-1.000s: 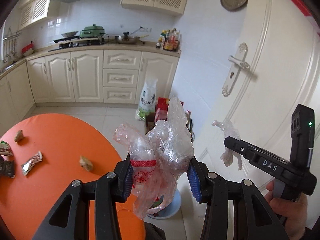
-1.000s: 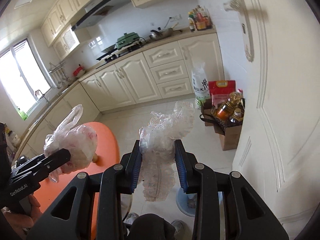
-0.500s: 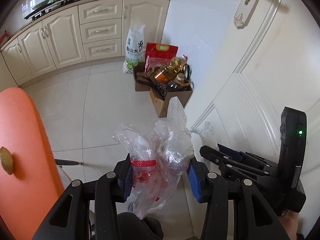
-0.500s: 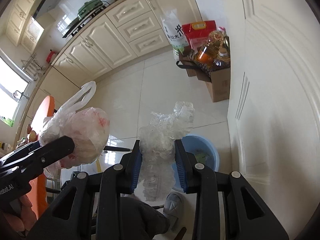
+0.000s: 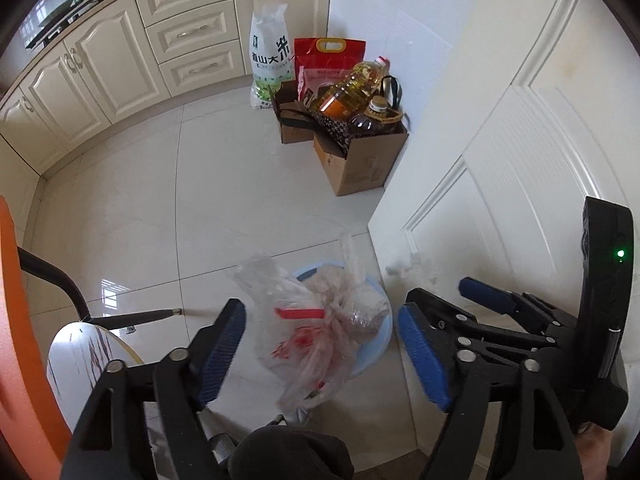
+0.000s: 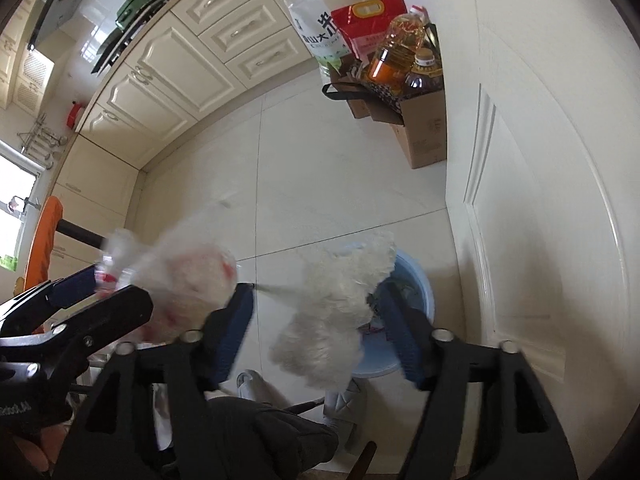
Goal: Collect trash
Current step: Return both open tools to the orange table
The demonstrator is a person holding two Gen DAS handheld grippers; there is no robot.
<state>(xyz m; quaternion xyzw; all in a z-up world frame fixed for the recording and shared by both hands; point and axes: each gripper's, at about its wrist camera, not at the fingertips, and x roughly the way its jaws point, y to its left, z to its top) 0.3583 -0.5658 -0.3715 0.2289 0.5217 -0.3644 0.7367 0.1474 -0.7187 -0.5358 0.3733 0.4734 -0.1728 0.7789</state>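
Note:
Both grippers hang over a light blue bin (image 5: 380,332) on the floor by the white door. My left gripper (image 5: 320,356) is open. A clear plastic bag with red print (image 5: 316,328) is loose between its blue pads (image 5: 220,352), above the bin. My right gripper (image 6: 316,336) is open too. A crumpled clear plastic wrap (image 6: 340,308), blurred, is loose between its jaws over the bin (image 6: 416,288). The left gripper and its bag (image 6: 188,280) also show at the left of the right wrist view.
A cardboard box (image 5: 360,160) with oil bottles, a red bag and a white rice sack (image 5: 268,60) stand against the wall. Cream cabinets (image 5: 120,52) line the back. The orange table edge (image 5: 16,320) and a stool (image 5: 84,356) are at left. The white door (image 5: 520,140) is at right.
Both grippers tipped down from the kitchen view towards the floor and moved over the blue bin. Both jaws opened and let go of the plastic bag and the wrap.

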